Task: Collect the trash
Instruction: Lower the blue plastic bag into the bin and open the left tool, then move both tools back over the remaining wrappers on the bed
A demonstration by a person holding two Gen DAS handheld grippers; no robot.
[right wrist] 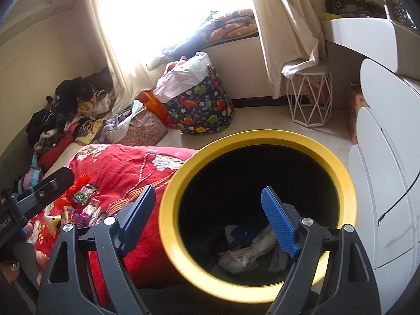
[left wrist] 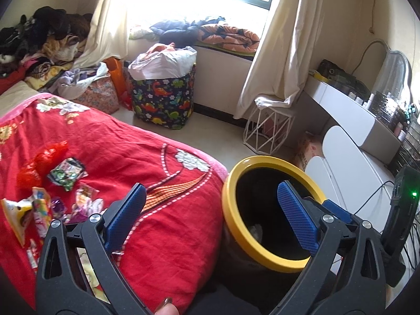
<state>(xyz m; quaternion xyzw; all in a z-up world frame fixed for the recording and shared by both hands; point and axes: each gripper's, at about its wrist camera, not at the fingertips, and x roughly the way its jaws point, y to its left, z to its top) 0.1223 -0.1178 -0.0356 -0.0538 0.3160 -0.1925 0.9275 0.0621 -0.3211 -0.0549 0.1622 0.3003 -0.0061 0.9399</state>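
Where wrappers (left wrist: 52, 197) lie (bedspread), left of empty left tool (left wrist: 210, 210).

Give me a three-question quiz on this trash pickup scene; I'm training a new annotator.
1. True or false: the right tool is clamped on a wrapper.
2. Where do the loose wrappers lie? A) on the red blanket B) on the floor C) on the white desk
3. Fill in: the bin has a ___ rim.

Key: 1 false, it is open and empty. 2 A. 3 yellow.
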